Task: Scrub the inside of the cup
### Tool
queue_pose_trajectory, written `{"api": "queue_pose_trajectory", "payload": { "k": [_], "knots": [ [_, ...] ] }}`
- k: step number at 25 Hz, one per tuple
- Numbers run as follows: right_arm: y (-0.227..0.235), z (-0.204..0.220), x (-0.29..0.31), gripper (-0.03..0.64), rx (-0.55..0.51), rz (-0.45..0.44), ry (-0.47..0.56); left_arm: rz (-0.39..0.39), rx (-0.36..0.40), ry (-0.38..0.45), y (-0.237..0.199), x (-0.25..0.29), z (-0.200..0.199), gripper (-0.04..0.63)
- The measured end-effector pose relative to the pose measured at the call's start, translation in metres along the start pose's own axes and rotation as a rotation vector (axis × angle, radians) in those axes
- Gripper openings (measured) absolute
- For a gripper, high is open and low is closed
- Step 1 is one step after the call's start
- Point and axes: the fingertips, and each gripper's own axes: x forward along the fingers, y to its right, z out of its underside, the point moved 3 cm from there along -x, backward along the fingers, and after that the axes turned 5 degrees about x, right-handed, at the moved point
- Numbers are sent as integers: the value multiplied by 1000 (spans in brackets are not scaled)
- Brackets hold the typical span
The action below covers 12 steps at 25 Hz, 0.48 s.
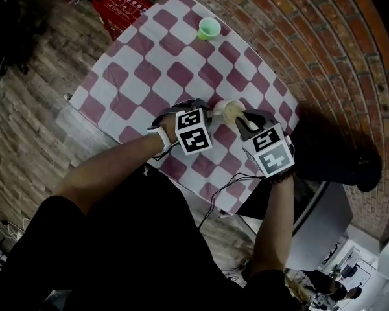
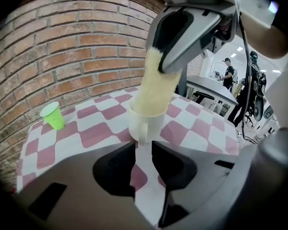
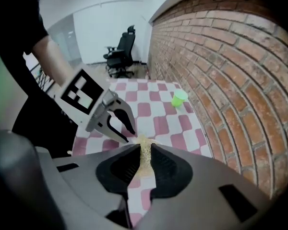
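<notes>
The right gripper (image 3: 145,148) is clamping a yellow scrubbing pad (image 2: 154,85) that is standing in the cream cup (image 2: 152,122), which the left gripper (image 2: 144,146) is pinching by its handle on the checked table (image 1: 136,76), so scrubbing seems under way, next calling for twisting the pad against the inner wall.

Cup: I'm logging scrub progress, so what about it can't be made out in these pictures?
1. Inside of the cup: in the left gripper view, blocked by its own wall and the sponge; in the head view, too small.
2. The cup in the right gripper view: mostly hidden behind the right tongs and sponge.
3. Whether the left tongs pinch the handle: contact unclear, left gripper view.
</notes>
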Motion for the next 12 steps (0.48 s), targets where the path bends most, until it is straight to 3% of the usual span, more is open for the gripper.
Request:
{"api": "queue_pose_trajectory", "payload": {
  "k": [3,8,10,12],
  "knots": [
    [-2,-3,-41,75,84,-23,156,-21,-26,31,-7,-15,1,117],
    [10,6,-95,74,188,132,312,-167,-61,170,-48,-65,-21,115],
    [4,8,-114,75,300,175,437,-237,-64,243,-59,-98,-32,114],
    [-11,7,-128,75,437,161,600,-305,-56,314,-62,-135,-41,114]
  ]
}}
